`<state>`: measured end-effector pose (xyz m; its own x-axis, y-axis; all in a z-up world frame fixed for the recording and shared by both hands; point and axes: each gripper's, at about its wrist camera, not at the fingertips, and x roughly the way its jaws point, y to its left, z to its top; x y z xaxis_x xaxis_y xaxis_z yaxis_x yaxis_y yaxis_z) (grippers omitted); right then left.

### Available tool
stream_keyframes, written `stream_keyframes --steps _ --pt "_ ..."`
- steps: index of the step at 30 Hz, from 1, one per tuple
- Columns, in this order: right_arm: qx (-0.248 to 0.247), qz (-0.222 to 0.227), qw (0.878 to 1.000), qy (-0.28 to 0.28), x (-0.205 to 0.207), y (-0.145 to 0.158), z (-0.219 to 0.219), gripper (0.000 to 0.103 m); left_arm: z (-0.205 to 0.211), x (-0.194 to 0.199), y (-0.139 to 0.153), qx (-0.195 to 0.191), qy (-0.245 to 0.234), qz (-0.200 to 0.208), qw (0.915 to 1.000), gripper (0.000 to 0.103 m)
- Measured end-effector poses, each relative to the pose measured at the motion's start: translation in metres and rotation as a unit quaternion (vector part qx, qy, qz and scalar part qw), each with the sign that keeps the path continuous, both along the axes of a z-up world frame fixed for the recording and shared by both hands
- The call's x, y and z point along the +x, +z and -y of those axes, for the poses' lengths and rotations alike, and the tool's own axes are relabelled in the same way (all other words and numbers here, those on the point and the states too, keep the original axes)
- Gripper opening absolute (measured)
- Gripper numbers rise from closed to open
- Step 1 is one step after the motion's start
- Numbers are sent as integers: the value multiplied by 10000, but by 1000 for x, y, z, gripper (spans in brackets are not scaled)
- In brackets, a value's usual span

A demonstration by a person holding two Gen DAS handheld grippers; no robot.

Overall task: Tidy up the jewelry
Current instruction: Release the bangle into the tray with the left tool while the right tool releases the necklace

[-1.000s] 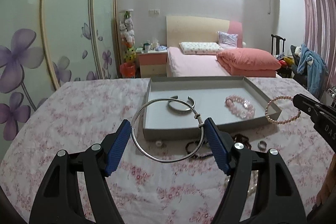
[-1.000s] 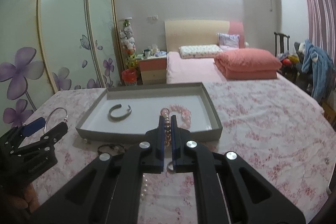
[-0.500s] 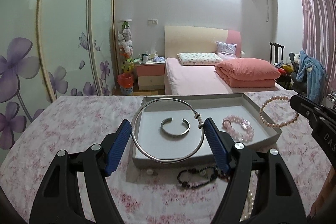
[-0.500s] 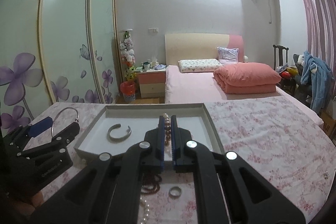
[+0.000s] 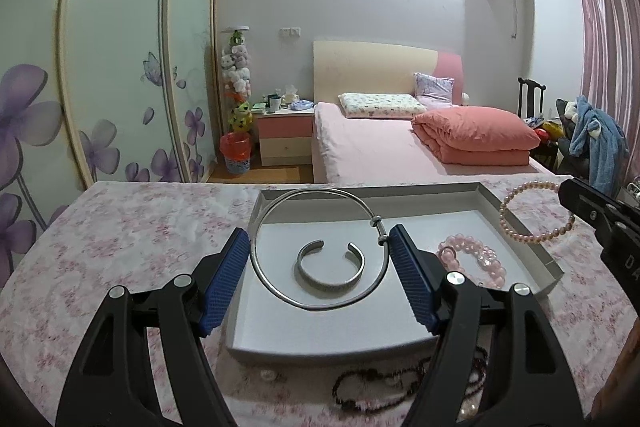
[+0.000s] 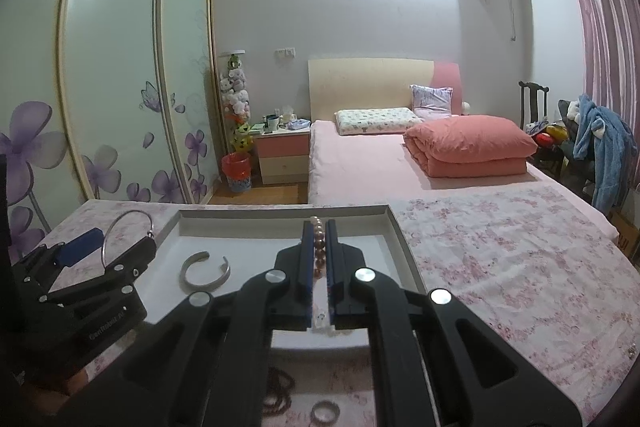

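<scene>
My left gripper [image 5: 320, 247] is shut on a large thin silver bangle [image 5: 276, 291] and holds it above the grey tray [image 5: 328, 347]. In the tray lie a silver cuff bracelet [image 5: 331, 283] and a pink bead bracelet [image 5: 472, 255]. My right gripper [image 6: 319, 239] is shut on a pearl bracelet [image 6: 319, 239], held over the tray's right part [image 6: 404, 247]. The pearl bracelet also shows at the right of the left wrist view [image 5: 532, 235]. The left gripper with the bangle [image 6: 128, 239] shows at the left of the right wrist view.
The tray sits on a floral pink tablecloth [image 5: 120, 227]. Dark bead strings [image 5: 380, 383] and a small pearl [image 5: 266, 375] lie in front of the tray. A ring [image 6: 325, 411] and brown beads [image 6: 280, 391] lie near the front edge. A bed [image 6: 380, 155] stands behind.
Both grippers have moved forward over the tray with their bracelets. The bangle now hangs over the silver cuff; the pearl bracelet sits above the tray's right side.
</scene>
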<state>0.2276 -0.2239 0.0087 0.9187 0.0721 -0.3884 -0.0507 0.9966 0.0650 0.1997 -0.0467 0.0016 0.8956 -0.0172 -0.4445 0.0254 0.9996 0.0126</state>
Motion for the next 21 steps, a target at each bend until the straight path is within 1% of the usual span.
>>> stream_keyframes --steps 6,14,17,18,19,21 --pt "105 -180 9998 -1 29 -11 1 6 6 23 -8 -22 -59 -157 9999 72" --pt "513 -732 9959 114 66 -35 10 7 12 45 -20 10 -160 -487 9987 73" --pt "693 -928 9932 125 72 -44 14 10 10 50 -26 -34 -176 -624 9979 73" --pt "712 -973 9926 131 73 -45 14 16 10 50 -26 -37 -168 -622 9979 73" --pt "734 -1006 9921 120 74 -47 15 18 10 51 -27 -32 -171 -624 9979 73" --pt "740 -1011 9921 89 73 -48 16 18 11 51 -25 -43 -188 -622 9979 73"
